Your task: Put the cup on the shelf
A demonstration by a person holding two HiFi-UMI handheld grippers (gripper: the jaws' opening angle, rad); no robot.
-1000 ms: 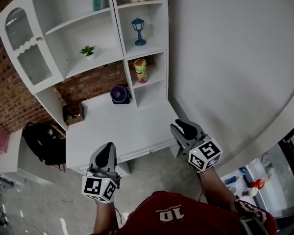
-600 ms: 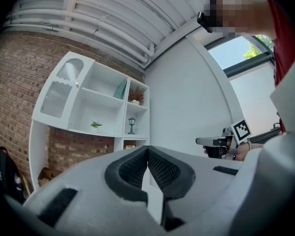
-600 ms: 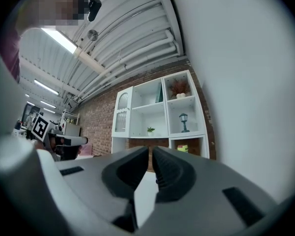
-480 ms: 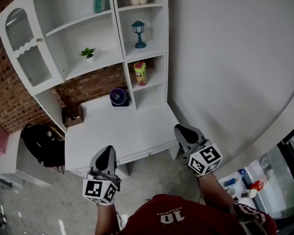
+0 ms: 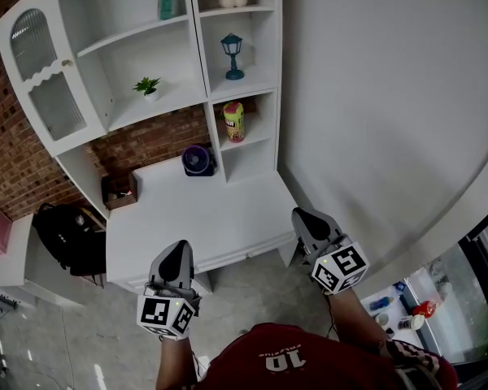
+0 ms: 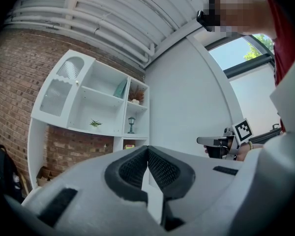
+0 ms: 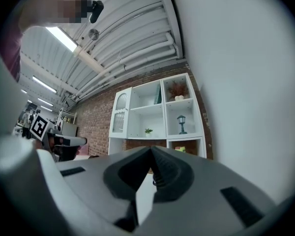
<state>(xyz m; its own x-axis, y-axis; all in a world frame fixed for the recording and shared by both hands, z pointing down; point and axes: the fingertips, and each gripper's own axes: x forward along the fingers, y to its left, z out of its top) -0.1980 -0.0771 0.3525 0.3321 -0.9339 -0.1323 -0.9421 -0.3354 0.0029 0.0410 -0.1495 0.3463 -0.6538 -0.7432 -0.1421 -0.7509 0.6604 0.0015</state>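
Cup [image 5: 233, 121] upright in lowest right cubby of shelf [image 5: 138, 108], seemingly already home. Left gripper [image 5: 176, 252] and right gripper [image 5: 306, 219] clenched, empty, parked low by desk [image 5: 203, 214] edge, with nothing to carry.

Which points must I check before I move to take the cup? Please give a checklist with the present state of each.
1. Left tongs empty: ok, jaws together on nothing.
2. Right tongs empty: ok, jaws together on nothing.
3. Tongs open for grasping: not ok, both shut.
4. Dark purple cup in sight: ok, on the white desk top.
5. Tongs near the cup: not ok, both at the desk's front edge.
6. Room on the wide white shelf: ok, bare beside the small green plant.
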